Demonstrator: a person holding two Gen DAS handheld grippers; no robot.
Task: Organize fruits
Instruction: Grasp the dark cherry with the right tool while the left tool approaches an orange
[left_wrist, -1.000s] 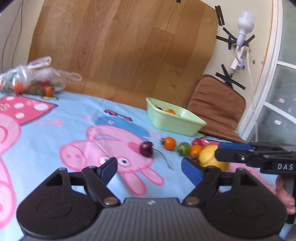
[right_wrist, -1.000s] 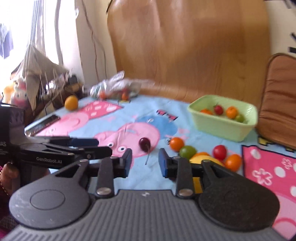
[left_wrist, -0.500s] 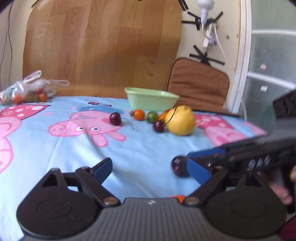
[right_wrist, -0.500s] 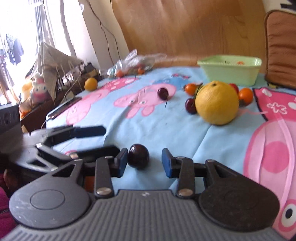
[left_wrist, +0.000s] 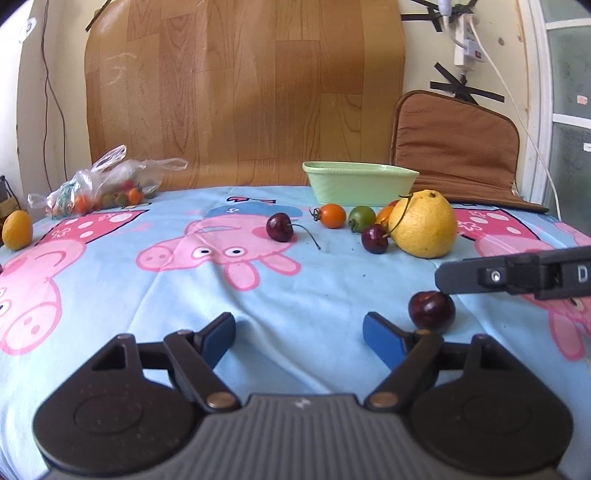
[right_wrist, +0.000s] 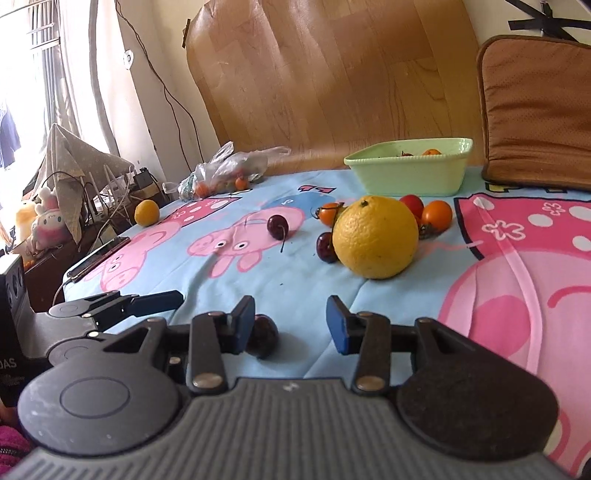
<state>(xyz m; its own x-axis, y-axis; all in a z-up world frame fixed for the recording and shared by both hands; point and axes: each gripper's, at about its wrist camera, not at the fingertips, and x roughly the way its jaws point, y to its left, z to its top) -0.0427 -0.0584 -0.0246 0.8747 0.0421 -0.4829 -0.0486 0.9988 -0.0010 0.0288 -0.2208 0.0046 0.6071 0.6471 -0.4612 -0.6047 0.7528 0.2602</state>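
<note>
Right wrist view, nearest cherry (right_wrist: 263, 335): dark red, round and glossy; lies on the cartoon-pig tablecloth (right_wrist: 295, 280) against the inner face of the right gripper's (right_wrist: 290, 325) left pad; partly hidden by that pad; no stem can be made out
Right gripper: jaws wide apart, gripping nothing; cherry off-centre in the gap
Left wrist view, same cherry (left_wrist: 431, 310): just beyond the left gripper's (left_wrist: 299, 334) right fingertip; its top edge covered by the right gripper's finger
Left gripper: jaws spread wide, empty
Farther fruit: stemmed cherry (left_wrist: 280, 227) alone; second cherry (left_wrist: 374, 239) touching the large yellow citrus (left_wrist: 423, 223); orange and green tomatoes (left_wrist: 332, 215) behind, partly screened
Green bowl (right_wrist: 410, 171): near the wooden board; contents barely visible over the rim
Plastic bag (left_wrist: 107, 182): far left; contents blurred
</note>
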